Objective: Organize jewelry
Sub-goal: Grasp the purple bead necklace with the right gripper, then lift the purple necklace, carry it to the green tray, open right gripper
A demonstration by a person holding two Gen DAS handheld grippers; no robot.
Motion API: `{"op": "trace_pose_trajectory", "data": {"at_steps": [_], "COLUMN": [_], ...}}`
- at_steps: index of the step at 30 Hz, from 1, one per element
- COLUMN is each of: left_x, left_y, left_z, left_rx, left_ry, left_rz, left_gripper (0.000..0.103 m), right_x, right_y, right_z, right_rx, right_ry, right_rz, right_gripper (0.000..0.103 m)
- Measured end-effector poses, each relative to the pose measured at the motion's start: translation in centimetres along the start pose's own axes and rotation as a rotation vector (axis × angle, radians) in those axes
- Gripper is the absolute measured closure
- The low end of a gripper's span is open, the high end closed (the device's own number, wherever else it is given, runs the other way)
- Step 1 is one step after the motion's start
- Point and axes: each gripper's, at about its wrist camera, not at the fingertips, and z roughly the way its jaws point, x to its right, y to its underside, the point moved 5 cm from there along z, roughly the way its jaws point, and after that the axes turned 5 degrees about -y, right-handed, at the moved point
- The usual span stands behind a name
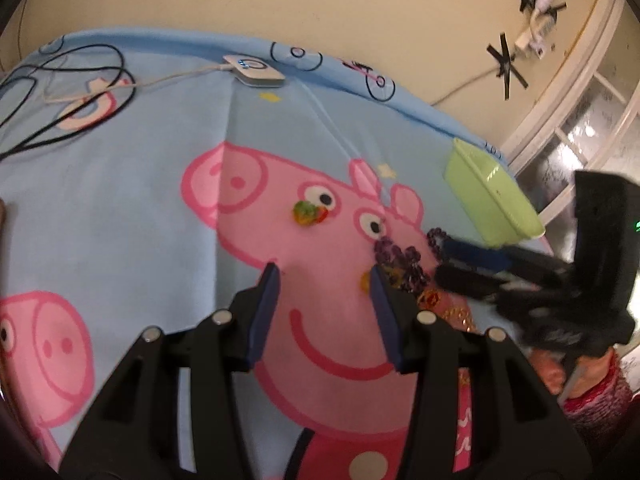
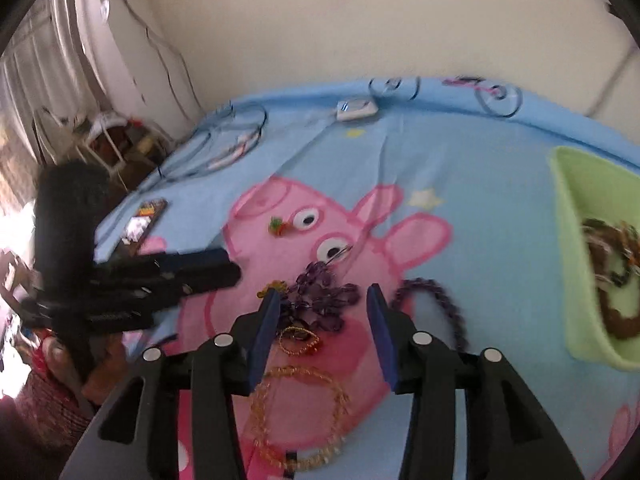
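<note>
A purple bead necklace lies bunched on the pig-print blue sheet, its strand curving right. My right gripper is open just above that bunch. Gold chains lie below it between the fingers. A small green and orange piece lies by the pig's eye, also in the right wrist view. My left gripper is open and empty left of the purple beads. It shows from the side in the right wrist view. A light green tray holds brown and mixed jewelry.
The green tray sits near the bed's right edge. A white charger puck and black cables lie at the far end by the wall. A phone lies at the left edge. A window is to the right.
</note>
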Motion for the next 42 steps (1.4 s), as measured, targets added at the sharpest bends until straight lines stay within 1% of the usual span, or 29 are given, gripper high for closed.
{"op": "trace_pose_trajectory", "data": {"at_steps": [1,2,4,5,7,8,9,12,14,15,16,17,18,20,23,28,29,30,31,32,33,38,42], "left_x": [-0.1,-0.3,-0.3,-0.3,-0.3,-0.2,-0.1,0.2,0.8,1.1,1.6,2.5,3.4,5.5,8.2,12.1,12.7,13.3,13.7,14.3,14.6,17.4,21.2], "left_y": [0.0,-0.1,-0.1,-0.1,-0.1,-0.2,-0.2,-0.4,-0.7,-0.8,-1.0,-1.3,-1.5,-1.8,-2.1,-3.2,-3.4,-3.6,-3.9,-4.3,-4.7,-8.0,-10.8], "left_z": [0.0,0.1,-0.1,-0.2,-0.4,-0.5,-0.6,-1.4,-2.6,-3.2,-3.9,-5.0,-5.9,-6.9,-7.3,-5.8,-5.4,-4.9,-4.5,-4.1,-4.1,-5.1,-5.0], "left_rx": [-0.002,-0.002,0.006,0.008,0.013,0.017,0.021,0.041,0.066,0.077,0.097,0.131,0.161,0.189,0.196,0.194,0.184,0.169,0.151,0.132,0.130,0.167,0.172], "left_ry": [0.007,0.011,0.016,0.019,0.028,0.035,0.044,0.067,0.105,0.118,0.131,0.143,0.153,0.165,0.190,0.175,0.178,0.184,0.187,0.182,0.183,0.227,0.261], "left_rz": [-0.010,-0.018,-0.022,-0.021,-0.019,-0.018,-0.018,-0.018,-0.017,-0.010,0.003,0.031,0.066,0.130,0.208,0.307,0.320,0.332,0.347,0.359,0.360,0.387,0.423], "left_gripper": [0.058,0.058,0.058,0.058,0.058,0.058,0.058,0.058,0.058,0.049,0.042,0.033,0.030,0.029,0.029,0.029,0.031,0.052,0.068,0.090,0.096,0.097,0.097], "right_x": [0.2,0.3,1.0,1.4,1.3,1.2,1.0,-0.3,-1.1,-1.3,-1.7,-2.0,-2.1,-2.8,-3.2,-4.1,-4.2,-4.3,-4.2,-3.8,-3.5,-1.2,1.4], "right_y": [0.2,0.1,-0.5,-1.2,-2.3,-2.9,-3.5,-5.0,-5.9,-6.3,-6.6,-7.0,-7.1,-7.5,-8.1,-8.8,-9.0,-9.2,-9.4,-9.7,-9.9,-10.6,-11.2], "right_z": [1.0,1.0,0.5,-0.7,-2.8,-4.0,-5.2,-7.8,-9.4,-10.0,-10.5,-11.2,-11.7,-12.7,-14.3,-16.6,-17.3,-18.0,-18.5,-19.3,-19.9,-22.7,-25.3], "right_rx": [-0.040,-0.028,-0.039,-0.007,0.041,0.065,0.088,0.142,0.175,0.188,0.200,0.215,0.226,0.253,0.287,0.331,0.347,0.366,0.378,0.394,0.407,0.466,0.526], "right_ry": [0.014,0.021,-0.033,-0.071,-0.127,-0.172,-0.193,-0.210,-0.212,-0.214,-0.216,-0.217,-0.218,-0.217,-0.222,-0.241,-0.239,-0.231,-0.224,-0.216,-0.208,-0.173,-0.133], "right_rz": [-0.009,-0.011,0.063,0.101,0.131,0.152,0.157,0.141,0.122,0.113,0.105,0.094,0.087,0.072,0.060,0.034,0.028,0.021,0.018,0.016,0.018,0.027,0.050], "right_gripper": [0.103,0.103,0.103,0.103,0.103,0.103,0.103,0.103,0.103,0.103,0.103,0.103,0.103,0.103,0.103,0.103,0.103,0.103,0.103,0.103,0.103,0.103,0.103]}}
